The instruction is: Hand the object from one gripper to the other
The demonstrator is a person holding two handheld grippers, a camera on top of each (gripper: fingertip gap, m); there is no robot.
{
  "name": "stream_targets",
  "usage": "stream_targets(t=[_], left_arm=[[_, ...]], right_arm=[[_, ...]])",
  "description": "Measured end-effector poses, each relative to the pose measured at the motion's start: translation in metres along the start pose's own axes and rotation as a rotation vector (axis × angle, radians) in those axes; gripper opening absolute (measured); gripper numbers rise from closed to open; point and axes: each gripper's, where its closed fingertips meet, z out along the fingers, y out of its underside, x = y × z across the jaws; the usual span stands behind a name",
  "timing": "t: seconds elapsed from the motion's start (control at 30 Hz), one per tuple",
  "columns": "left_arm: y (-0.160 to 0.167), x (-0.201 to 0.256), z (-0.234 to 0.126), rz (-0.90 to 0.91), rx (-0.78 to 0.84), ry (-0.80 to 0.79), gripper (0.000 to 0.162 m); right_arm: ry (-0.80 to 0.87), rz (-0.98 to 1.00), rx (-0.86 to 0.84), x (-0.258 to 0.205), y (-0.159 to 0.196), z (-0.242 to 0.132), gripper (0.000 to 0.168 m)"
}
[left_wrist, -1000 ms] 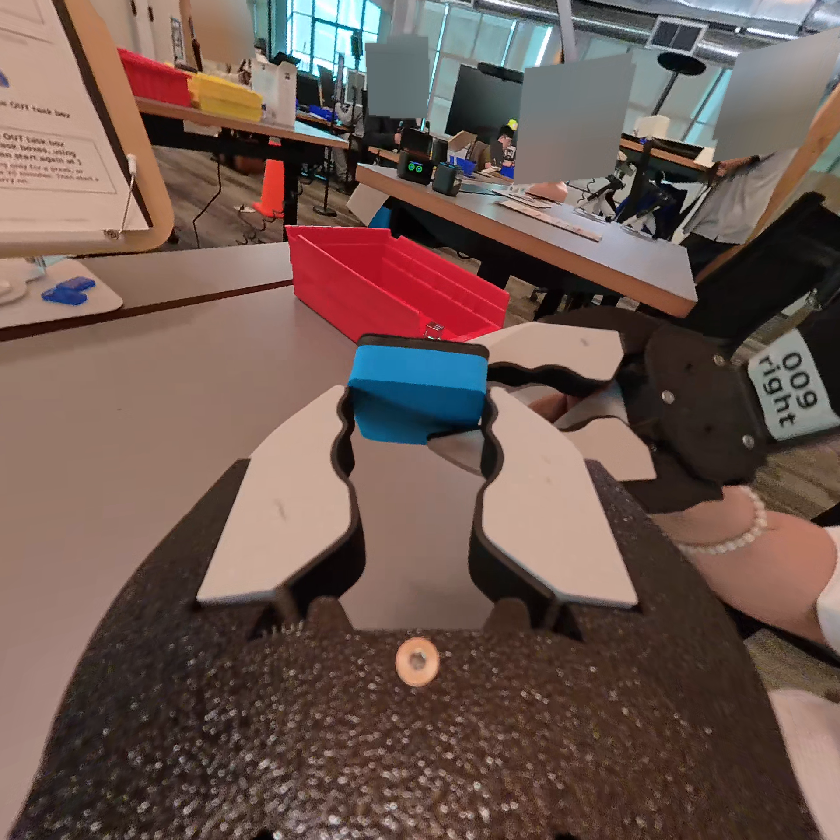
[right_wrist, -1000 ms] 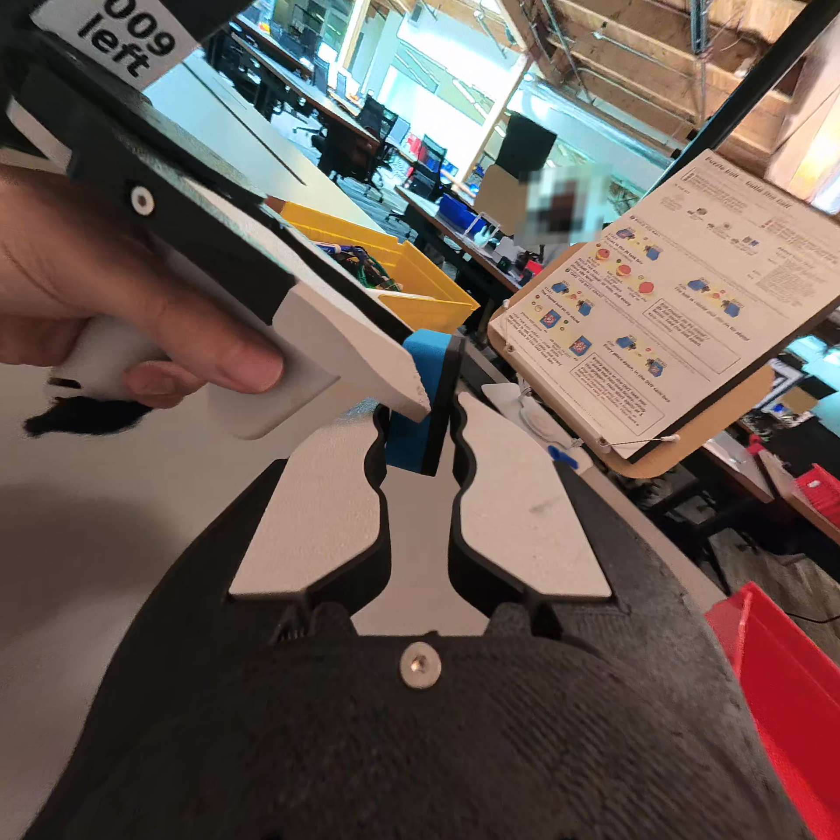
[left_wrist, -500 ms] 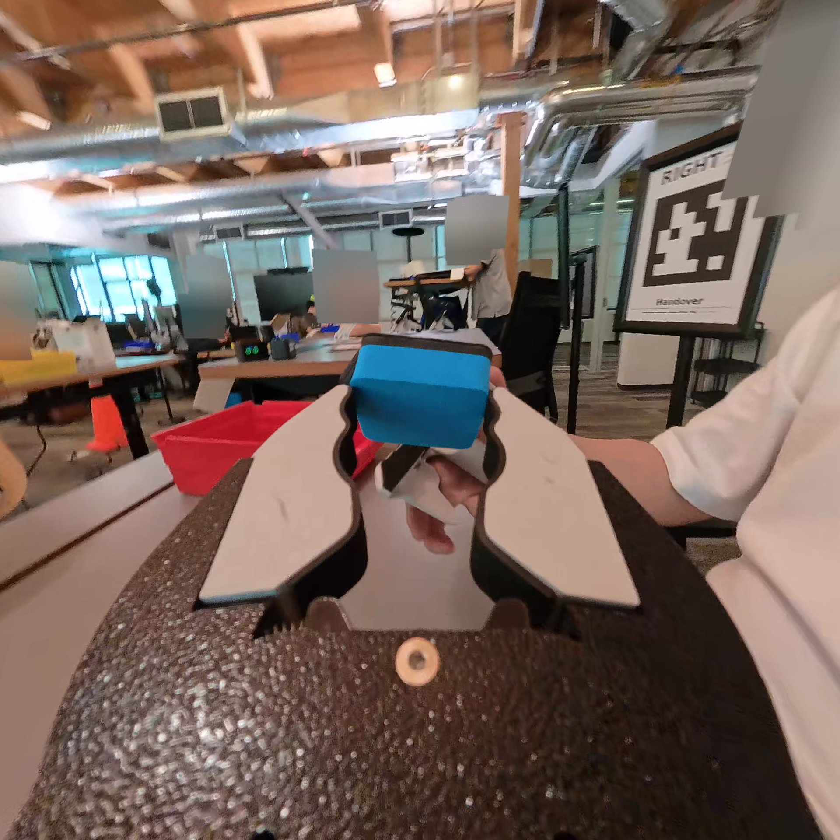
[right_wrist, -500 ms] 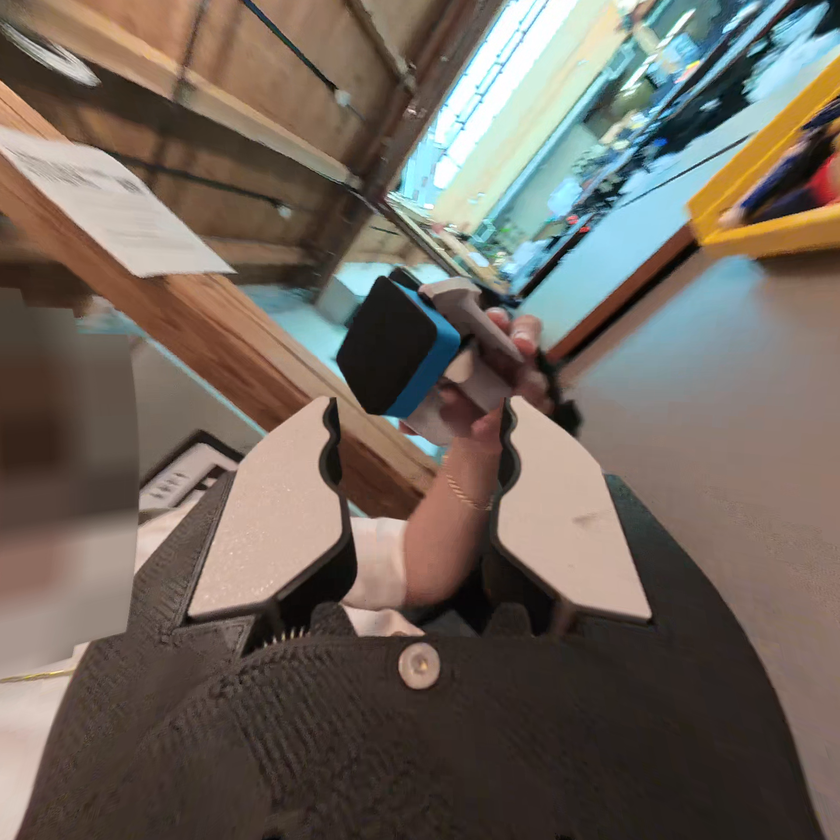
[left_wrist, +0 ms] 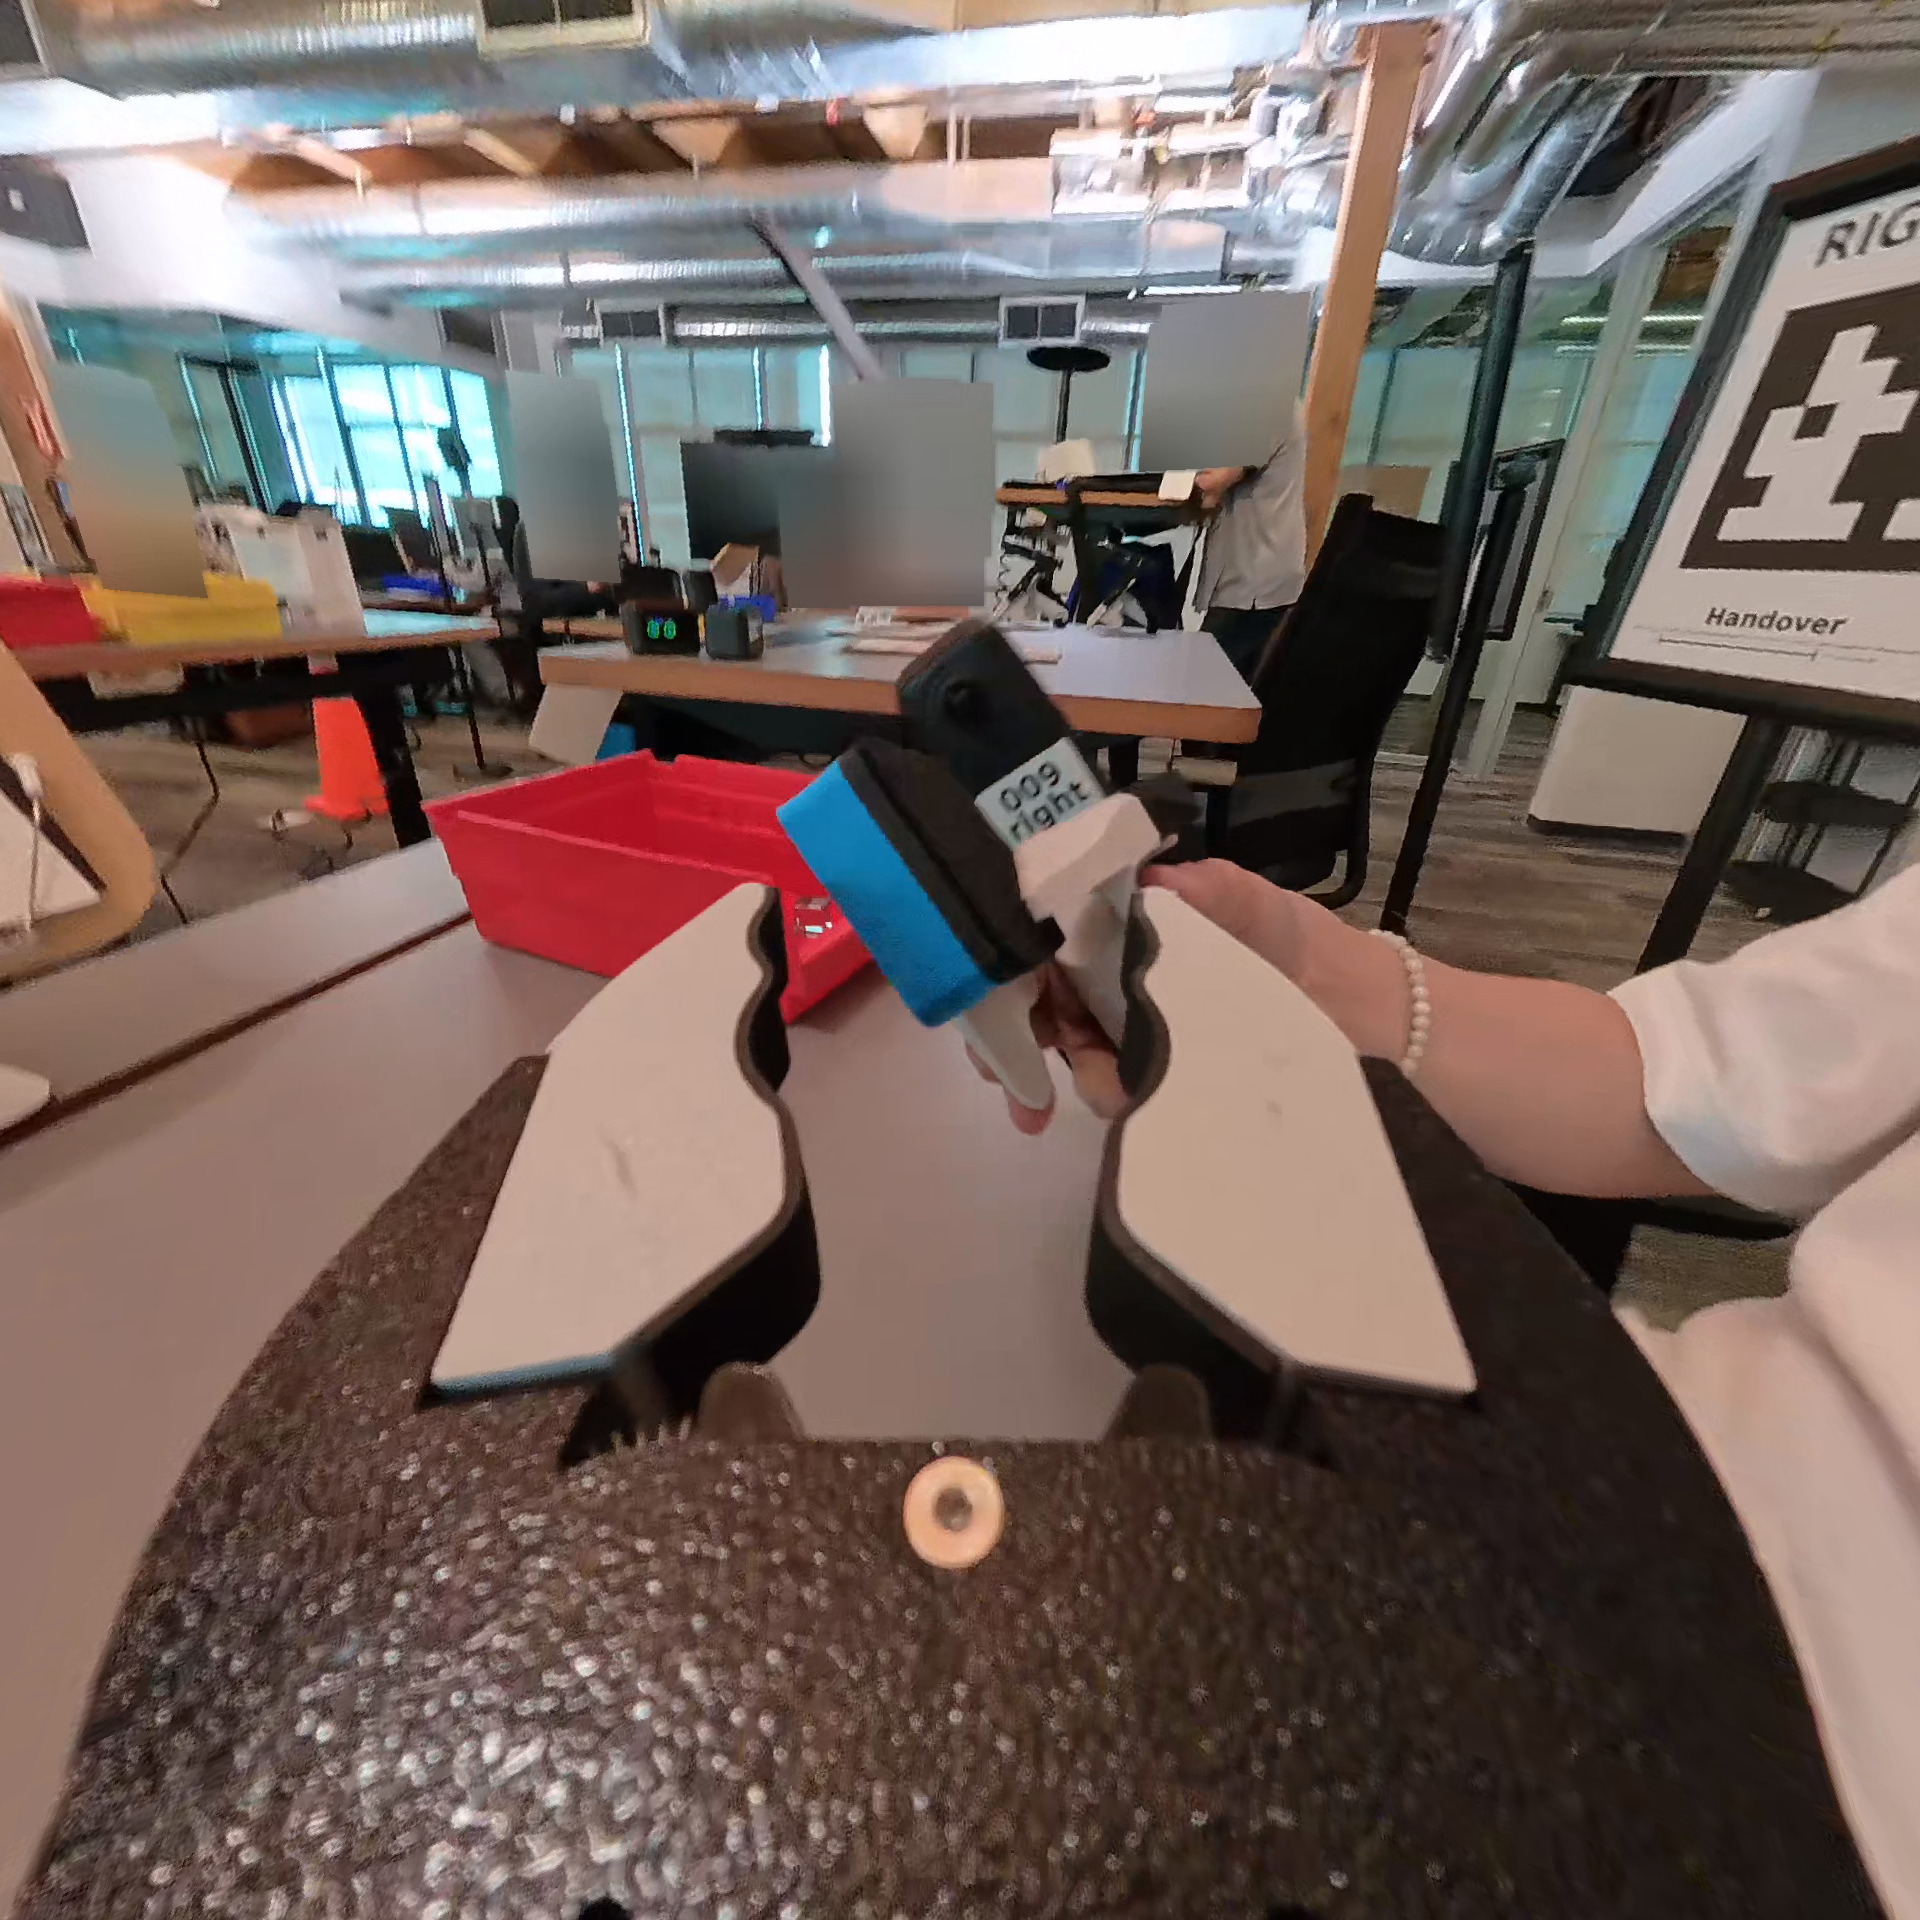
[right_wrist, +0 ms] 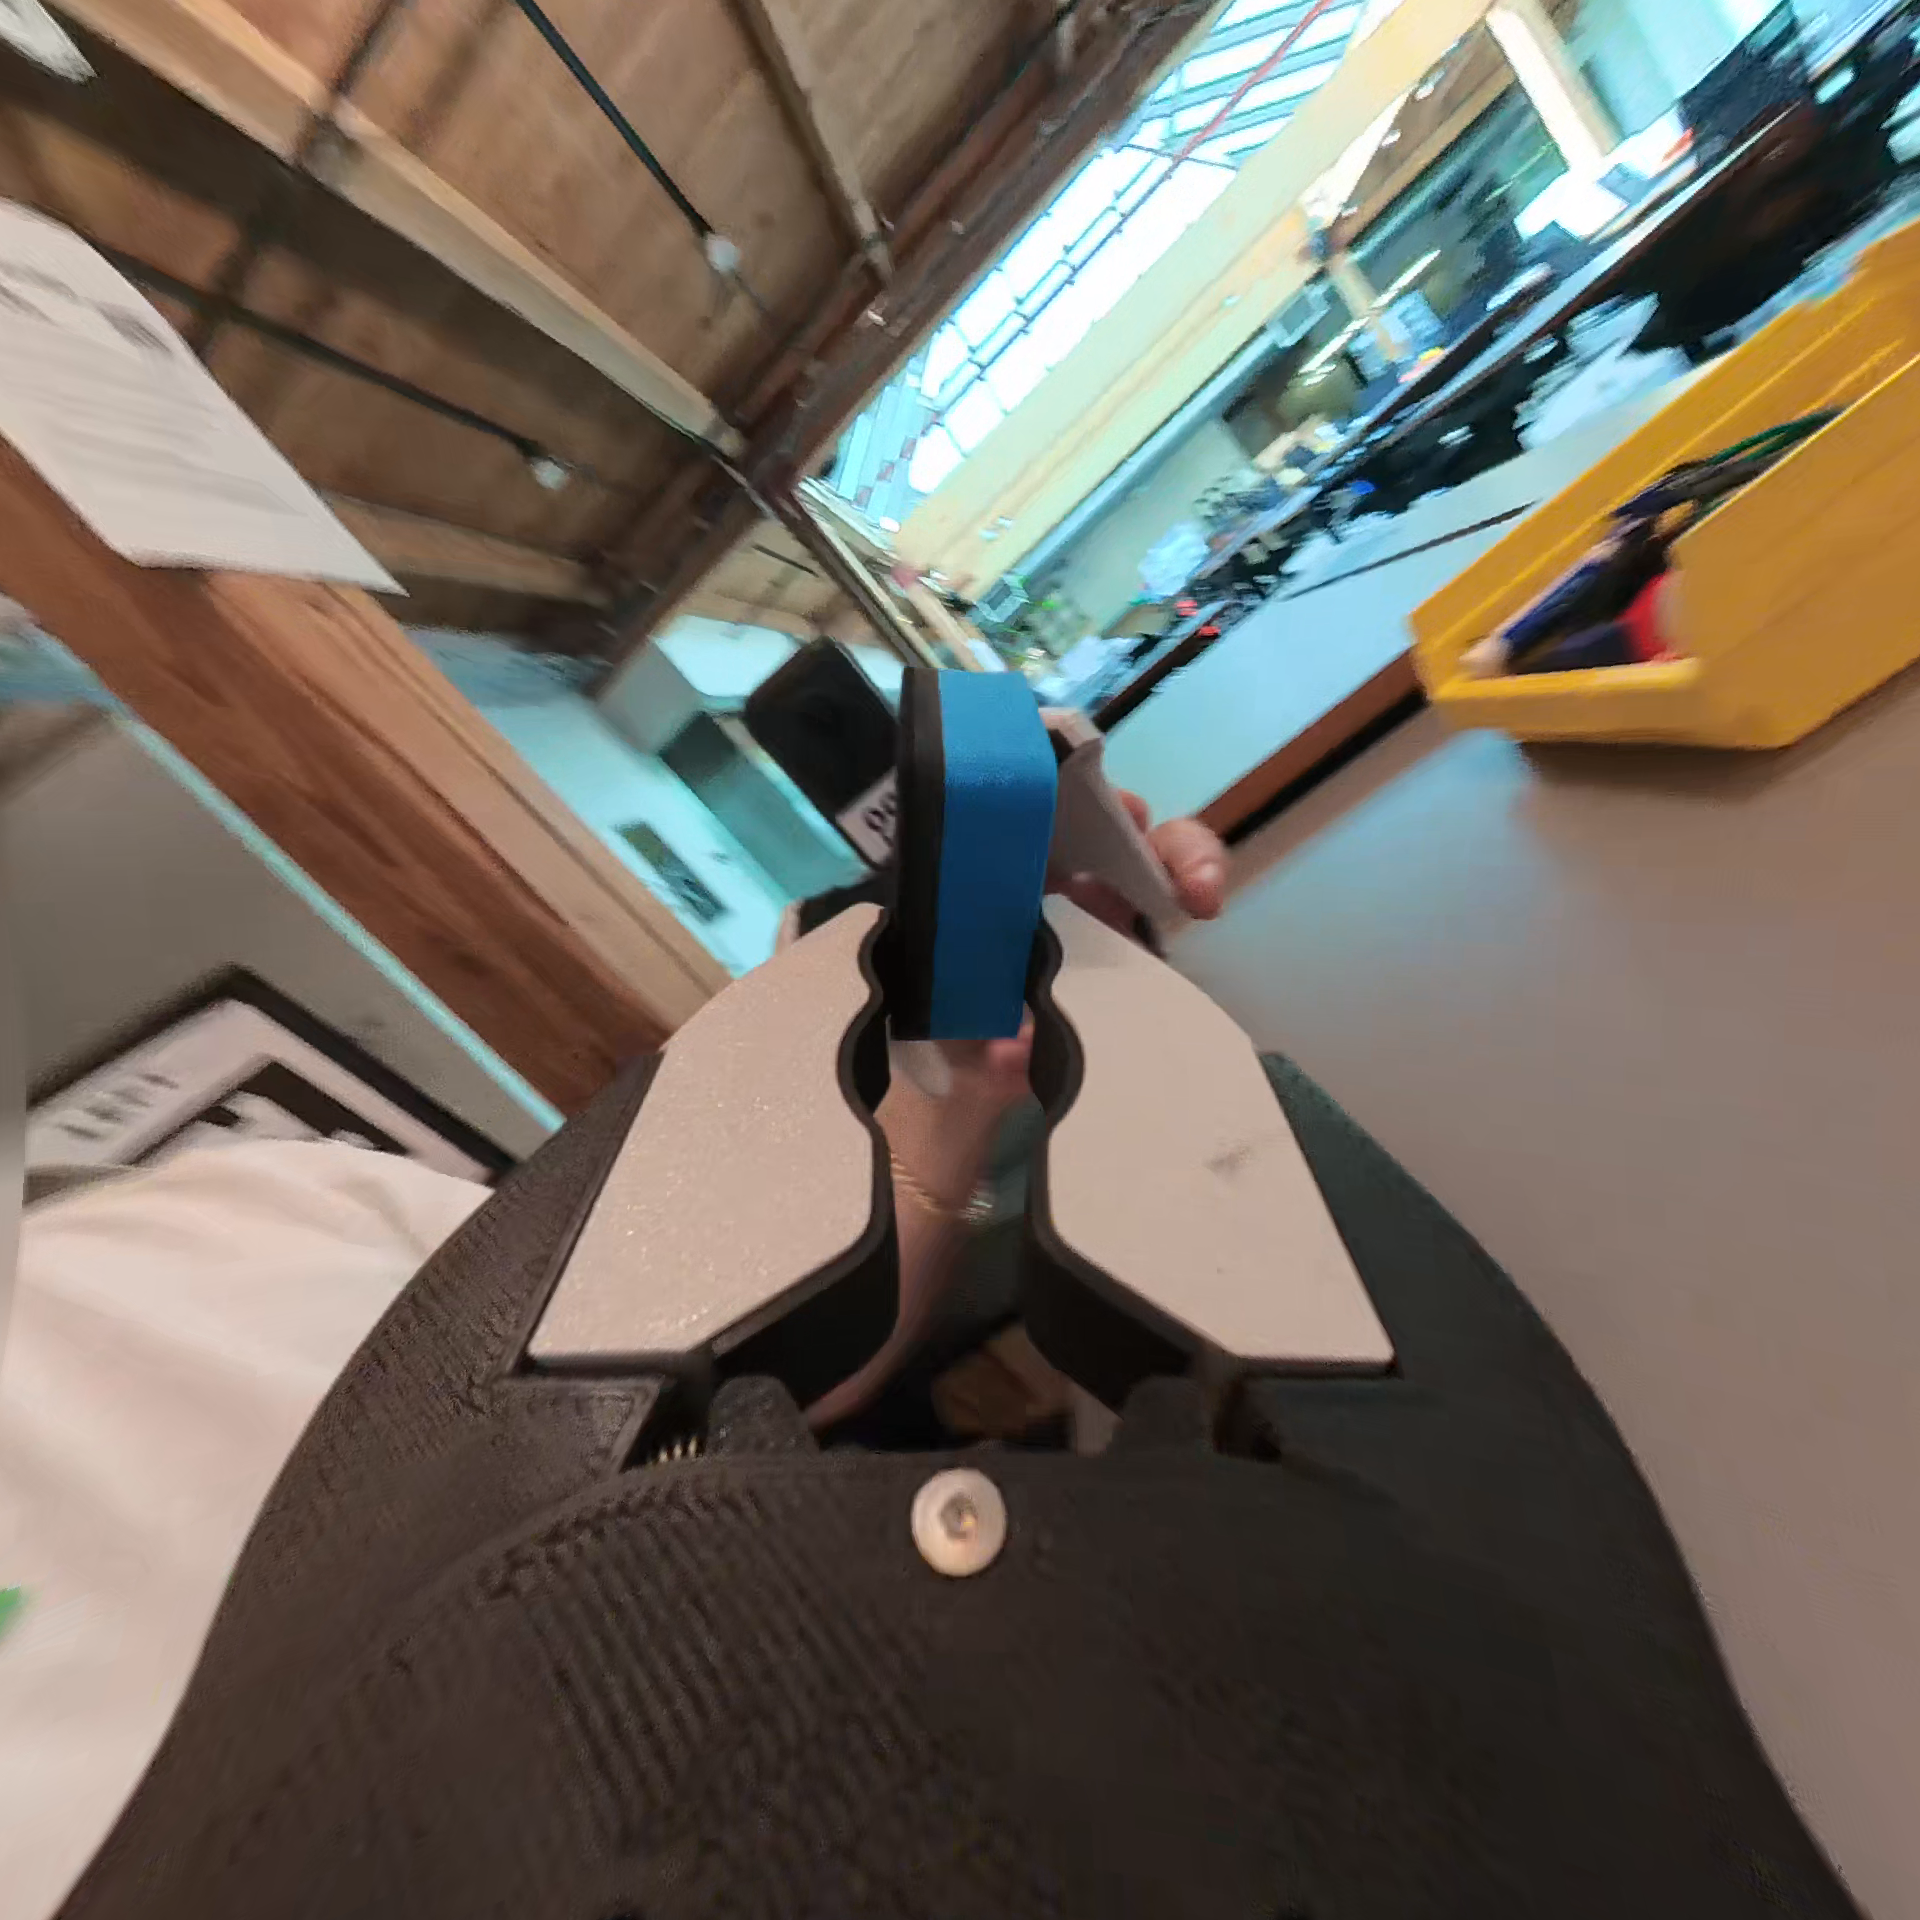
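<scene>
- My left gripper (left_wrist: 951, 997): pebbled black body, pale grey fingers (left_wrist: 634, 1153) with wavy black inner edges, one brass-toned screw (left_wrist: 953, 1510).
- My right gripper (right_wrist: 961, 977): ribbed black body, matching grey fingers (right_wrist: 727, 1164), silver screw (right_wrist: 958, 1538), a pale label (left_wrist: 1037, 802).
- White sleeve (left_wrist: 1766, 1070), pearl bracelet (left_wrist: 1415, 1003).

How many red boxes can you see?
2. The near red box sits on the grey table ahead. The far red box is far left in the background, beside a yellow box. More may be hidden.
</scene>
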Motion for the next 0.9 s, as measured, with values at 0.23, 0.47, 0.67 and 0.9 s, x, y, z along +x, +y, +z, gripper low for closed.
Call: stream_targets(t=[0.23,0.47,0.67,0.9], left_arm=[[0.005,0.001,-0.002,-0.176,-0.086,0.032,0.033],[0.011,0.005,-0.010,-0.077,-0.128,0.070,0.020],[0.008,0.003,-0.014,0.013,-0.047,0.093,0.020],[-0.004,-0.009,-0.028,0.470,0.000,-0.074,0.020]], right_arm=[[0.210,-0.636,-0.283,0.003,0.017,-0.007,0.023],[0.294,-0.753,-0.351,0.008,0.020,-0.008,0.023],[0.283,-0.711,-0.291,0.005,0.019,-0.006,0.034],[0.046,0.033,-0.114,-0.005,0.001,-0.015,0.064]])
